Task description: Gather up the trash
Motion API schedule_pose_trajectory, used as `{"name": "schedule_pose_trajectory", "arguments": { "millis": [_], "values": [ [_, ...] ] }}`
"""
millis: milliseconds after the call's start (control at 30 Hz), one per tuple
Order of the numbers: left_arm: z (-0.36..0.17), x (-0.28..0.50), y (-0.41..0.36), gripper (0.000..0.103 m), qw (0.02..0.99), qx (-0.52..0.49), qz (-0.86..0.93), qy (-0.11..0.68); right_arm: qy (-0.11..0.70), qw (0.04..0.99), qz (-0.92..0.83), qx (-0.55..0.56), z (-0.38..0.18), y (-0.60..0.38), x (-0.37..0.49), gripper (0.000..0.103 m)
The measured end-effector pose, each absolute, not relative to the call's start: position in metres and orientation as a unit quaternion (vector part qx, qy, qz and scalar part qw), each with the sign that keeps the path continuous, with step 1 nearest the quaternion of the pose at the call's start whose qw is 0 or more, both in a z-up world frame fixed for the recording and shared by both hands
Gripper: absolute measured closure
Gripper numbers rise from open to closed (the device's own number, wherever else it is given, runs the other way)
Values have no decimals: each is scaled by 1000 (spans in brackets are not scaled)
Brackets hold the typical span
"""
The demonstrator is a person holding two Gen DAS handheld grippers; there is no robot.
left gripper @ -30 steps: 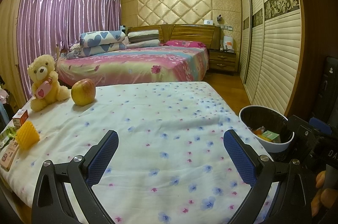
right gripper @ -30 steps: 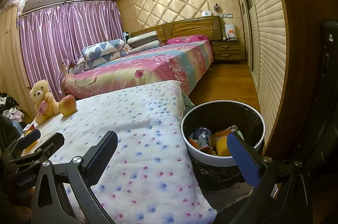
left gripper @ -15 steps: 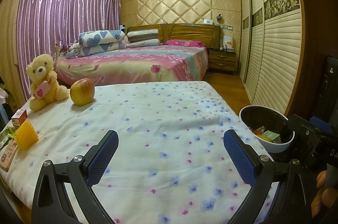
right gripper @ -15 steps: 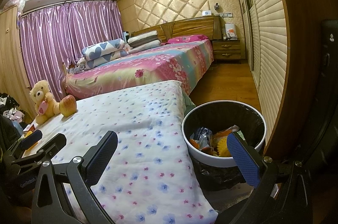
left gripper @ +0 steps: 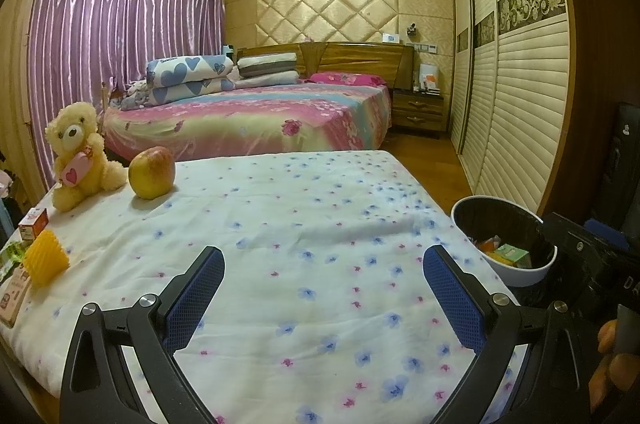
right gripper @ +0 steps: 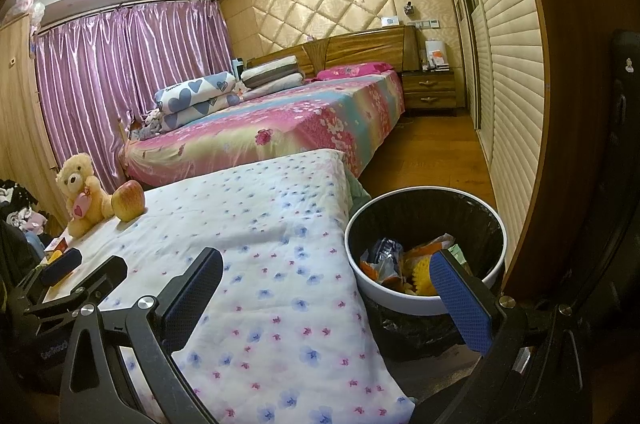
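1. The left tool (left gripper: 322, 288) is spread wide and holds nothing.
2. The right tool (right gripper: 328, 288) is spread wide too.
3. The trash bin (right gripper: 416, 302) sits at 3 o'clock beside the tabletop (right gripper: 256, 224).
4. A yellow cup (left gripper: 46, 262) lies at 9 o'clock.

The left wrist view drifts slightly: the apple (left gripper: 152, 172) and teddy bear (left gripper: 80, 156) slide a little toward 9 o'clock, and the yellow ridged piece (left gripper: 45, 262) nears the frame edge. In the right wrist view the trash bin (right gripper: 425, 252) edges toward 3 o'clock, and the left gripper (right gripper: 86, 274) sits a touch lower.
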State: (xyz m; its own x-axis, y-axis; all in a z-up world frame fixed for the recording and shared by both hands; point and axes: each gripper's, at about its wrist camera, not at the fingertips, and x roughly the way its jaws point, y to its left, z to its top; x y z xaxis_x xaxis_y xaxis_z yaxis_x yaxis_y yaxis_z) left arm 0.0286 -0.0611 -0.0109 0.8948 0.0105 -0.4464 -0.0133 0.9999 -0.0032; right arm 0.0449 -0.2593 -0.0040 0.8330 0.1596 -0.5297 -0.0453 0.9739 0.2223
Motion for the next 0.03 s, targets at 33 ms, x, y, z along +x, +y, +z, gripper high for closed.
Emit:
{"name": "schedule_pose_trajectory", "arguments": {
  "millis": [33],
  "values": [
    [-12,30,-61,2,973,-5,4,232,285,952,54,101,-4,-259,45,0]
  ]
}}
